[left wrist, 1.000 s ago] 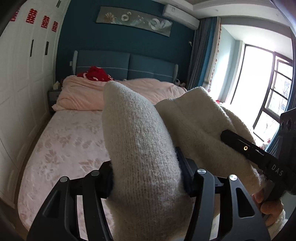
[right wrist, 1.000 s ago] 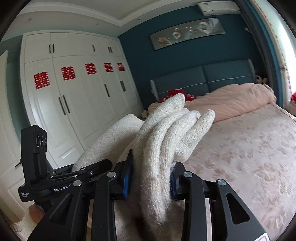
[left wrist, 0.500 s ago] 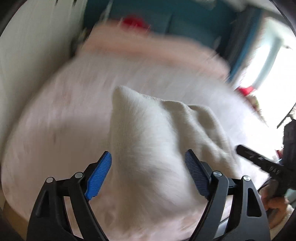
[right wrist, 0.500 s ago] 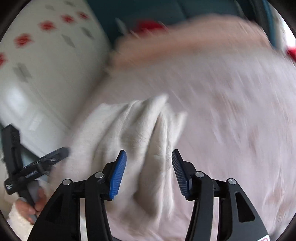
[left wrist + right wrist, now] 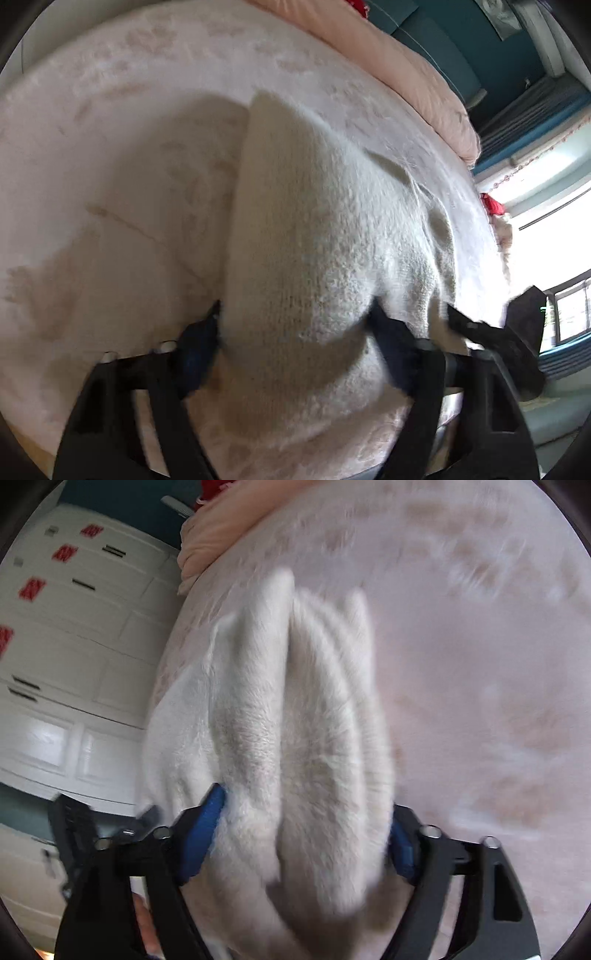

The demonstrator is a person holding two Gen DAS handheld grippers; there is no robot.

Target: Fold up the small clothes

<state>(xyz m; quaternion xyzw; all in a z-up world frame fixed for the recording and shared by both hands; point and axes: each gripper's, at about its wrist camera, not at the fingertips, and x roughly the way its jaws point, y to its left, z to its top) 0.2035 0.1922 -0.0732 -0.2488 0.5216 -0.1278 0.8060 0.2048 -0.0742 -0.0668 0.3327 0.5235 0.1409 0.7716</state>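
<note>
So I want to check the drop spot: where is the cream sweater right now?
The cream sweater lies bunched on the pink bedspread near the bed's foot, between the jaws of both grippers in each wrist view, with the wardrobe to its left.

One sweater, two grippers, one bed.

I count one cream knit sweater [image 5: 314, 258], my left gripper [image 5: 295, 332], my right gripper [image 5: 306, 823], one pink bed [image 5: 110, 166], one white wardrobe [image 5: 74, 646].
</note>
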